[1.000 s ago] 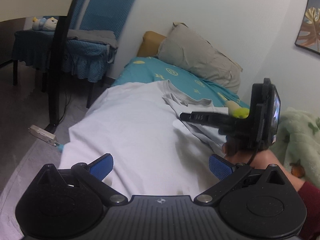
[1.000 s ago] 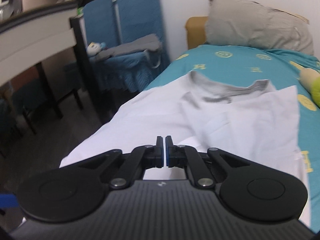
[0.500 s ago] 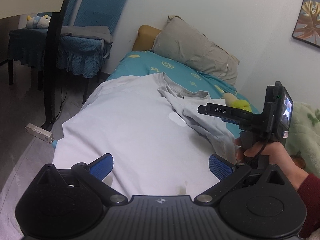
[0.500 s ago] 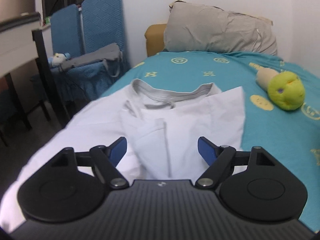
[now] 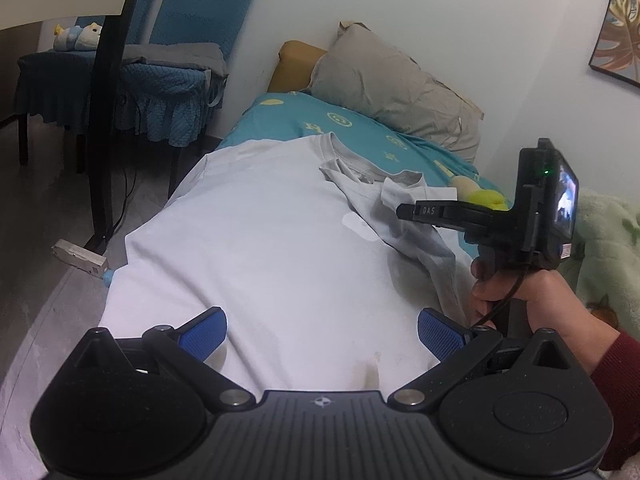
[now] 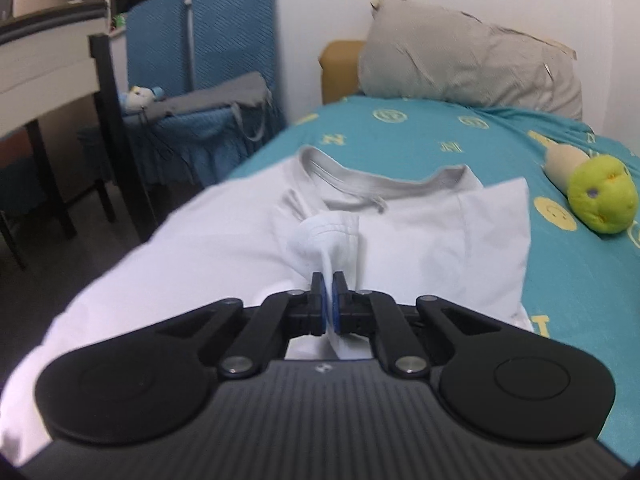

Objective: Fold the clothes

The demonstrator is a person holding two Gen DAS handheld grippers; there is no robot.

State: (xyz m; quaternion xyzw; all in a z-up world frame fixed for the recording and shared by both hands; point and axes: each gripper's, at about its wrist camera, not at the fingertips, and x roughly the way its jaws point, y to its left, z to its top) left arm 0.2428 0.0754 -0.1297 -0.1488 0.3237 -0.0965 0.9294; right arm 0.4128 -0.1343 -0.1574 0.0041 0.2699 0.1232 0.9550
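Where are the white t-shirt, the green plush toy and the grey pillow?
white t-shirt (image 5: 260,240), left wrist view, on its flat body
green plush toy (image 6: 602,196), right wrist view, on its round green head
grey pillow (image 6: 460,68), right wrist view, on its front face

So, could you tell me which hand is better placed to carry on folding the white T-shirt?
Right: its gripper already pinches the white cotton T-shirt; the left gripper hangs open.

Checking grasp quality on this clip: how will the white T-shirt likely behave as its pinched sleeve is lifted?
Probably floppy: the white T-shirt already bunches and drapes where the right tool, jaws just closed, pinches it. Likely light, since a small pinch raises a fold. It may drag rather than slide freely on the teal bedsheet.
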